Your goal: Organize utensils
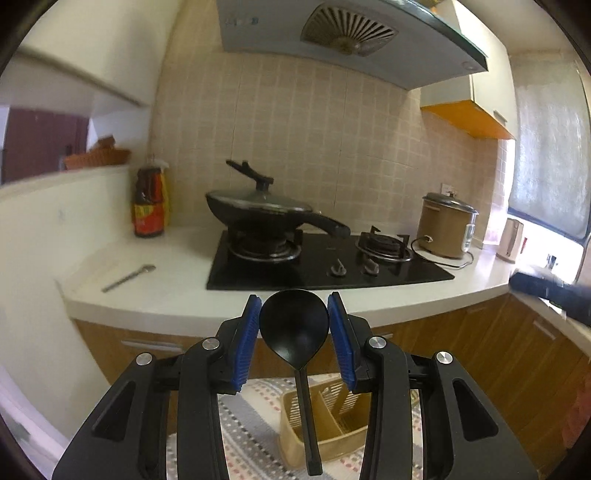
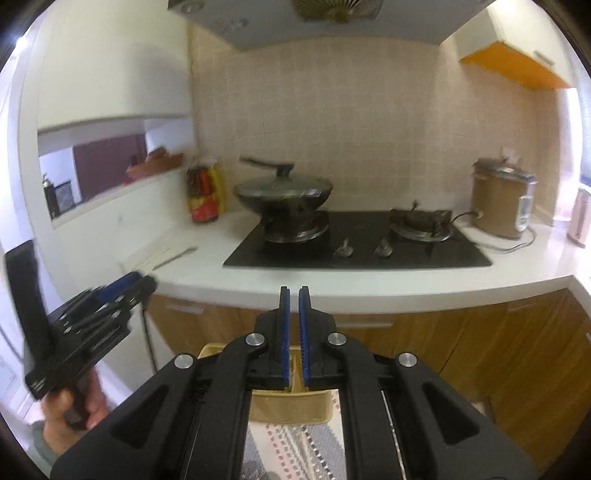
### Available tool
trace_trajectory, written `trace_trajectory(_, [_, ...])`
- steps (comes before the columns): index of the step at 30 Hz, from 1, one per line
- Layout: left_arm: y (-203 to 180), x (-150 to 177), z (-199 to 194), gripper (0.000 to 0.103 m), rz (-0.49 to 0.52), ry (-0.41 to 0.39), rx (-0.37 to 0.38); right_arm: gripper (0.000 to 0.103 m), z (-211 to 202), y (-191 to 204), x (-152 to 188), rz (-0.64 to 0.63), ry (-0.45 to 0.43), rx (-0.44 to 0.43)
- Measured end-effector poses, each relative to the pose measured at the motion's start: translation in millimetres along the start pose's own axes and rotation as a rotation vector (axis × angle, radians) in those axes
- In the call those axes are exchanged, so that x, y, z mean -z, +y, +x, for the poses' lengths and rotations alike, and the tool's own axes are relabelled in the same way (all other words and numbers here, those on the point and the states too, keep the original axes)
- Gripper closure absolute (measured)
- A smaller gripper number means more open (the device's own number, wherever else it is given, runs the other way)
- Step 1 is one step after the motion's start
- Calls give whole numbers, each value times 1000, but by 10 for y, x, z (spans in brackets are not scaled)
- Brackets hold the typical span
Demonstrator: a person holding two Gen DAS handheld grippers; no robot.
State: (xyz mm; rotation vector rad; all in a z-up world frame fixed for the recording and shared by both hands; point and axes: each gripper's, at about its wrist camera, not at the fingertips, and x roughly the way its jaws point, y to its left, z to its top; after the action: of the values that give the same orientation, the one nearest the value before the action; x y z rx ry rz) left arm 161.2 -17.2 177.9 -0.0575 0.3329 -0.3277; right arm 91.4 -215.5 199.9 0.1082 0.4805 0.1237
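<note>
My left gripper [image 1: 293, 314] holds a black plastic ladle [image 1: 294, 325] by its bowl, which sits between the blue pads; its handle hangs down toward a tan utensil caddy [image 1: 325, 424] on a patterned mat. A metal spoon [image 1: 127, 277] lies on the white counter at left, also seen in the right wrist view [image 2: 175, 257]. My right gripper [image 2: 294, 295] is nearly shut with a narrow gap and nothing between its pads, above the caddy [image 2: 288, 406]. The left gripper [image 2: 122, 288] shows blurred at left in the right wrist view.
A black gas hob [image 1: 325, 262] carries a lidded wok [image 1: 266, 210]. A brown rice cooker [image 1: 447, 229] stands at right, a sauce bottle [image 1: 149, 203] at left. Wooden cabinet fronts [image 1: 480, 350] run below the counter edge. A range hood [image 1: 332, 33] hangs overhead.
</note>
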Motion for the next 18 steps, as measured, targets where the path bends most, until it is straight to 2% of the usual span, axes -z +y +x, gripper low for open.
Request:
trace_trajectory(2, [49, 69, 96, 67, -8, 16, 8, 97, 83, -18, 227, -20, 45, 0])
trace_trajectory(3, [60, 111, 137, 67, 0, 19, 11, 87, 187, -63, 429, -34, 100, -8])
trace_trajectory(4, [58, 146, 163, 67, 11, 21, 14, 71, 275, -105, 587, -32, 143, -17])
trace_trajectory(6, [58, 223, 204, 67, 20, 32, 22, 50, 551, -191, 941, -14, 267, -35])
trace_trajectory(8, [67, 285, 250, 67, 10, 51, 28, 50, 902, -239, 1320, -4, 418, -49])
trace_trajectory(9, [67, 311, 274, 67, 9, 57, 32, 57, 1012, -232, 1445, -10, 466, -38])
trace_trajectory(10, [63, 329, 291, 67, 10, 61, 33, 70, 1176, -210, 1588, -21, 530, -14])
trace_trajectory(11, [56, 347, 319, 67, 11, 69, 34, 73, 1321, -192, 1699, -10, 581, -30])
trace_trajectory(13, [43, 379, 339, 67, 16, 76, 36, 80, 1535, -188, 1843, 43, 649, -75])
trace_trajectory(18, [47, 420, 339, 67, 28, 76, 38, 81, 1748, -45, 1958, 22, 685, -60])
